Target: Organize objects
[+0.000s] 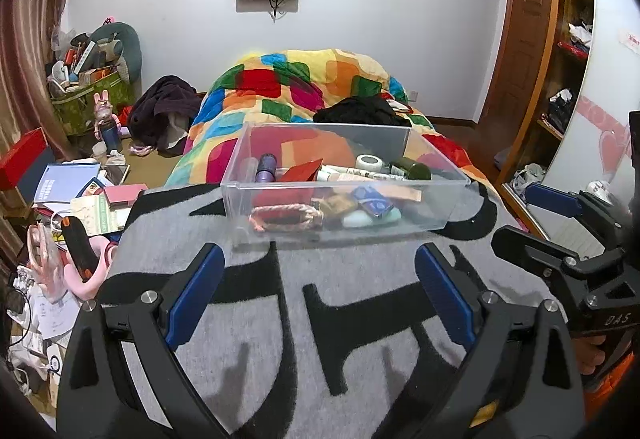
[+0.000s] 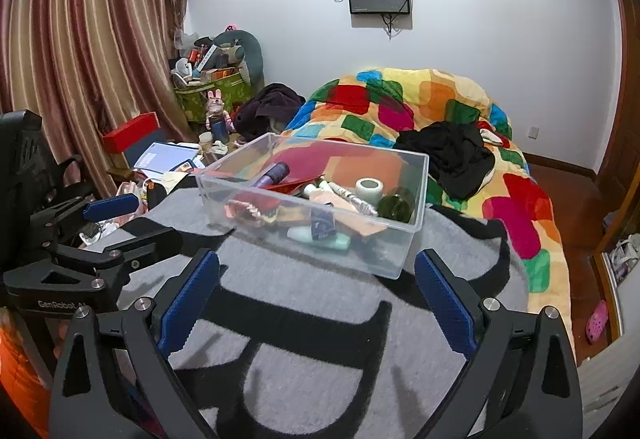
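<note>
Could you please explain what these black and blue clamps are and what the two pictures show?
They are two hand-held grippers, each with a camera looking out along its fingers. One picture is from the left gripper, the other from the right gripper; each also shows the other at its edge. Both stand open and hold nothing. Ahead, on a grey blanket over a bed, sits a clear bin with small items: a purple bottle, a tape roll, a green jar. A colourful quilt lies behind.
</note>
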A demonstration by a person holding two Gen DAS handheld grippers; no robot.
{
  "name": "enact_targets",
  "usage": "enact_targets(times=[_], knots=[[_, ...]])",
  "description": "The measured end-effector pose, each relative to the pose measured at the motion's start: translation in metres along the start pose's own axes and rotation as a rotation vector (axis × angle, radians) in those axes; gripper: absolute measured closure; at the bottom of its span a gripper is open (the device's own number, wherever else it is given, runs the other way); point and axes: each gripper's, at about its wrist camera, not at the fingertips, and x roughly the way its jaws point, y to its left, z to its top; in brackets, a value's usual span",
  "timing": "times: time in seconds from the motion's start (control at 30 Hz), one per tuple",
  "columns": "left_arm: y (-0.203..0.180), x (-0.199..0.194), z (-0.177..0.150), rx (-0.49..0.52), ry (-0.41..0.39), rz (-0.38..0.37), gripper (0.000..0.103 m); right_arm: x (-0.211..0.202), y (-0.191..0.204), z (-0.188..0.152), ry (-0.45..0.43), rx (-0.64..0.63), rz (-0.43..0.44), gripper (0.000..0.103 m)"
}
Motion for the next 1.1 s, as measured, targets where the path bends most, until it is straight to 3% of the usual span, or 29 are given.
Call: enact_targets(times=[1.1], knots=[[-0.0007,0.0012,-0.0004,-0.017,0.011,-0.013,0.004,0.0022,-0.0038,0.0008,0.0,0.035,0.003,0.005]])
